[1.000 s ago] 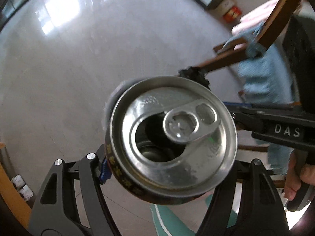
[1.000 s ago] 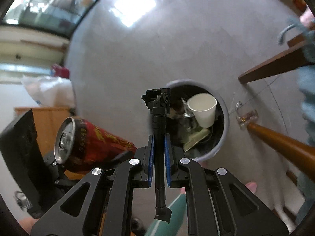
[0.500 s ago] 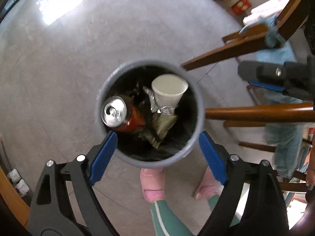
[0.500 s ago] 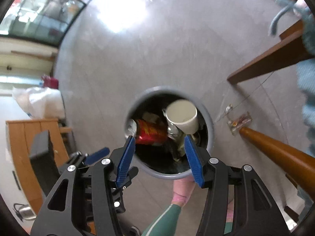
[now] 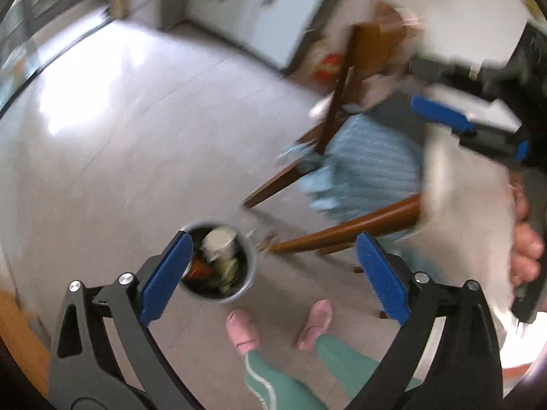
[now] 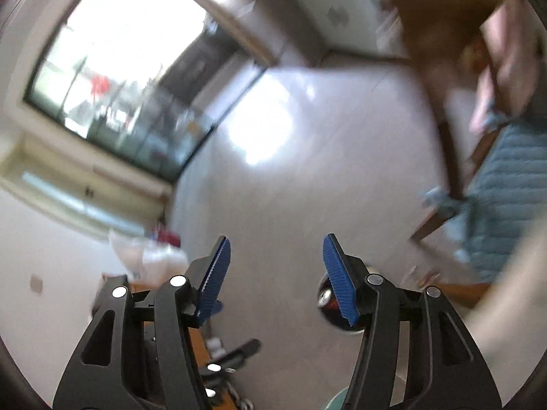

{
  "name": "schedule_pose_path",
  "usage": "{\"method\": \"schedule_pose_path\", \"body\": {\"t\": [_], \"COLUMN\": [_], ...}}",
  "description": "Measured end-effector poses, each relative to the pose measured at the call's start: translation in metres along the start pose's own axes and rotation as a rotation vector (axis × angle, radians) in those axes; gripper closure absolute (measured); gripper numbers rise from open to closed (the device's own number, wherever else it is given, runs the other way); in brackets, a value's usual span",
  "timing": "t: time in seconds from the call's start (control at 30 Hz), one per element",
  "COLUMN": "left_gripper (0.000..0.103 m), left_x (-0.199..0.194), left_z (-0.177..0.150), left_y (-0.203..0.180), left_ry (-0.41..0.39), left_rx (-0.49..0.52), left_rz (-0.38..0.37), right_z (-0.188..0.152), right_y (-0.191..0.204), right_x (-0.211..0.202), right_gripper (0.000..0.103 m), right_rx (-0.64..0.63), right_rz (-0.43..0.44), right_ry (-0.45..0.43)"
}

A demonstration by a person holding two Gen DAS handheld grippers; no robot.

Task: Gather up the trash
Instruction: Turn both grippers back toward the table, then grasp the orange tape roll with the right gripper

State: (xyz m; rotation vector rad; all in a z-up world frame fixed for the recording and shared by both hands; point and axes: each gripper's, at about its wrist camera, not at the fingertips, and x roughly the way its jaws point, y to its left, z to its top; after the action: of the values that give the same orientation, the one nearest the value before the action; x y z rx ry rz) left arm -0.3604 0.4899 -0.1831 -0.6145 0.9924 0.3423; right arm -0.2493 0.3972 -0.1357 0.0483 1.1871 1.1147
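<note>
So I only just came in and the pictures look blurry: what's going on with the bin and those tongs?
A person is clearing rubbish with tongs in each hand. The grey bin on the floor already holds a red can, a white paper cup and some wrappers. The left tongs are wide open with nothing in them, up above the bin. The right tongs are open and empty too; both have just been opening. The person's pink slippers stand next to the bin, near a wooden chair.

We see glossy pale grey tiled floor (image 5: 143,130) with bright window glare; large dark-framed window (image 6: 119,78); brown wooden chair (image 5: 345,92) draped with light blue quilted cloth (image 5: 369,164); white panelled cabinet doors (image 5: 246,3).
</note>
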Motion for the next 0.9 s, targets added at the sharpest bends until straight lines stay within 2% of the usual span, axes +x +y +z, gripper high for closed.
{"method": "schedule_pose_path", "body": {"t": [0.07,0.13,0.27,0.4,0.53,0.63,0.7,0.8,0.9], "left_gripper": [0.009,0.009,0.009,0.009,0.009,0.009,0.009,0.009,0.009], "left_x": [-0.007,-0.008,0.004,0.028,0.054,0.077,0.087,0.107,0.125], "left_z": [0.023,0.045,0.068,0.065,0.045,0.027,0.013,-0.002,-0.009], "left_y": [-0.037,-0.091,-0.201,-0.311,-0.401,-0.453,-0.482,-0.517,-0.536], "left_ry": [-0.012,-0.030,-0.028,0.019,0.081,0.140,0.180,0.212,0.240], "left_rx": [0.069,0.181,0.415,0.594,0.740,0.795,0.819,0.846,0.855], "left_rz": [-0.056,-0.122,-0.237,-0.360,-0.424,-0.459,-0.476,-0.453,-0.427], "right_z": [0.003,-0.003,-0.040,-0.094,-0.163,-0.212,-0.238,-0.259,-0.267], "right_y": [-0.026,-0.058,-0.132,-0.196,-0.252,-0.291,-0.317,-0.347,-0.366], "right_x": [-0.057,-0.114,-0.217,-0.305,-0.366,-0.397,-0.409,-0.411,-0.403], "right_gripper": [0.046,0.045,0.043,0.043,0.041,0.041,0.041,0.044,0.056], "right_rx": [0.047,0.115,0.303,0.470,0.657,0.787,0.857,0.911,0.921], "right_rz": [-0.064,-0.139,-0.285,-0.429,-0.545,-0.616,-0.649,-0.664,-0.669], "right_ry": [-0.074,-0.160,-0.312,-0.440,-0.536,-0.564,-0.543,-0.483,-0.424]}}
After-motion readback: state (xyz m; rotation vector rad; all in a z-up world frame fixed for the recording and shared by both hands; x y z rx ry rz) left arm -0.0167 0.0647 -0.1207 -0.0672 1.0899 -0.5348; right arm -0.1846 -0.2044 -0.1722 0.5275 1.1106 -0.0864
